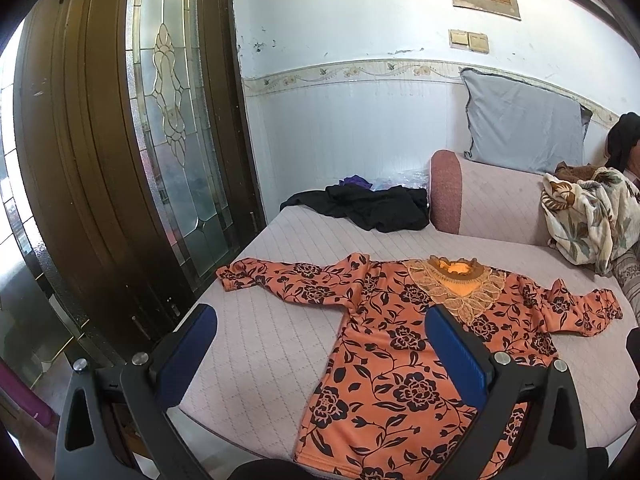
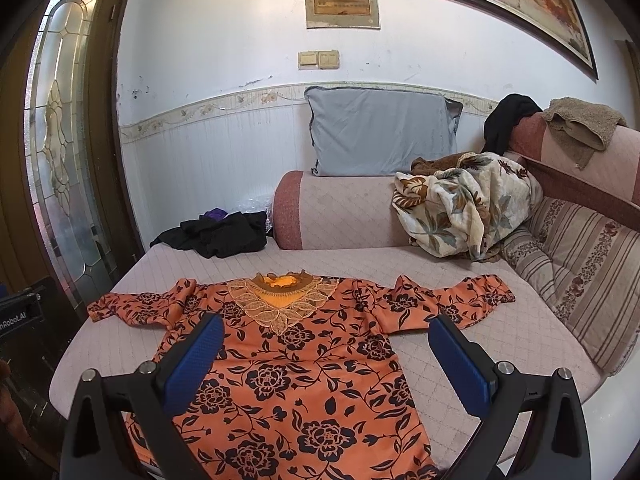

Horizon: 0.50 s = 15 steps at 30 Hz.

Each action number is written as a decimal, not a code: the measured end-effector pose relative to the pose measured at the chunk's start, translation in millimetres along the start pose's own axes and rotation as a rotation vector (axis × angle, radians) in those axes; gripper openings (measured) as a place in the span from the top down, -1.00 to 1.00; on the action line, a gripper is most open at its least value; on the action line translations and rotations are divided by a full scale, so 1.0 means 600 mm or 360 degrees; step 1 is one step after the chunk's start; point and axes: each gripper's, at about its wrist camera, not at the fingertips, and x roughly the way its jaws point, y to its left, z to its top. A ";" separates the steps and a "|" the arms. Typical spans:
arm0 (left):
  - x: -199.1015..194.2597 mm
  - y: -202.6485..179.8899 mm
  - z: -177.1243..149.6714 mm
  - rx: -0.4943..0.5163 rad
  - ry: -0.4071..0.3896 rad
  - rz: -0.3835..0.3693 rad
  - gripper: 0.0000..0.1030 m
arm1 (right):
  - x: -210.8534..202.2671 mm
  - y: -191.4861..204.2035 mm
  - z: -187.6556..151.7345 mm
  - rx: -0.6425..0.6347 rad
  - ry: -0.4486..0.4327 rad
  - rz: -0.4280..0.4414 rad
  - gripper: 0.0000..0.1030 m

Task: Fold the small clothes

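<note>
An orange long-sleeved top (image 1: 384,364) with black flowers and a lace collar lies flat, face up, on the quilted sofa seat (image 1: 272,344), sleeves spread to both sides. It also shows in the right wrist view (image 2: 296,368). My left gripper (image 1: 320,328) is open and empty, held above the top's left side and lower hem. My right gripper (image 2: 326,334) is open and empty, held above the top's body and right side. Neither touches the cloth.
A black garment pile (image 2: 220,232) lies at the seat's far left corner. A floral blanket (image 2: 464,208) is bunched at the back right. A grey pillow (image 2: 380,132) leans on the wall, and a striped cushion (image 2: 580,272) sits on the right. A glass-panelled door (image 1: 172,120) stands left.
</note>
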 end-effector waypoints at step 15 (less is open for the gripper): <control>0.015 -0.009 -0.008 0.0019 0.0023 -0.0012 -1.00 | 0.028 -0.001 -0.009 0.0021 0.0080 -0.0018 -1.00</control>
